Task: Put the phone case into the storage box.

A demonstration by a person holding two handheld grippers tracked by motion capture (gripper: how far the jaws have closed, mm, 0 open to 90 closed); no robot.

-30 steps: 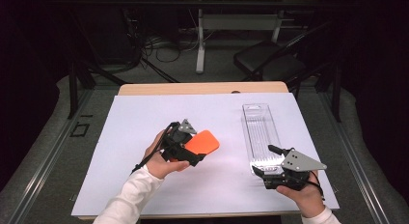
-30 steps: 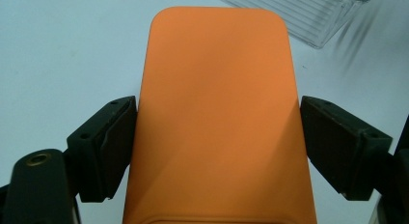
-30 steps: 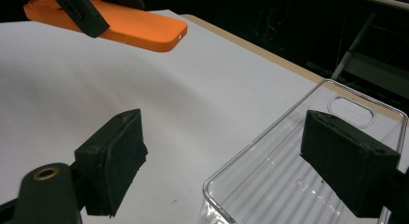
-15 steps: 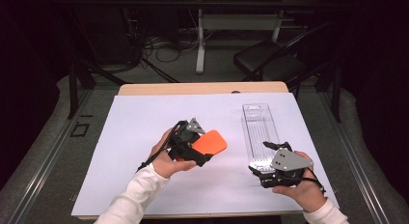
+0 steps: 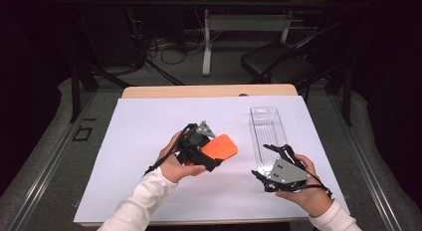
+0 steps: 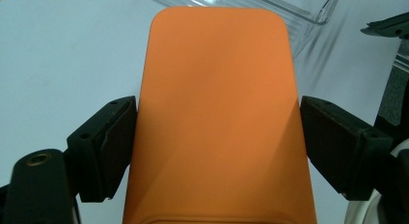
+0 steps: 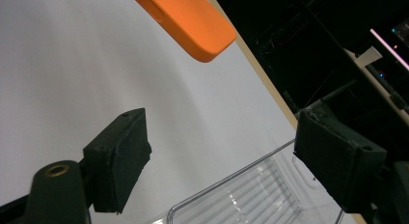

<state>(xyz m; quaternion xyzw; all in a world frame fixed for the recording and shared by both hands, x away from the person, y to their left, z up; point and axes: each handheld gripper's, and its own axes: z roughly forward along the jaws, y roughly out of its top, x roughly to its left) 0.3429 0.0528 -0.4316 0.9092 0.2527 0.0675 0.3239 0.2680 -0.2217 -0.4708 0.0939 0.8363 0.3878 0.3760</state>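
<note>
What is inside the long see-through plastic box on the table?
The long clear plastic box looks empty: its ribbed floor shows through. Its near end is covered by the right gripper. The flat orange case sits gripped in the left gripper.

The left tongs (image 5: pixel 211 154) sit in the left hand (image 5: pixel 174 164) near the middle of the table, lifted off it and aimed toward the right edge, jaws clamped on the two long sides of an orange case (image 6: pixel 217 118). The right tongs (image 5: pixel 276 156) sit in the right hand (image 5: pixel 303 191) near the front right corner, jaws apart, just closing a little, nothing pressed between them.
</note>
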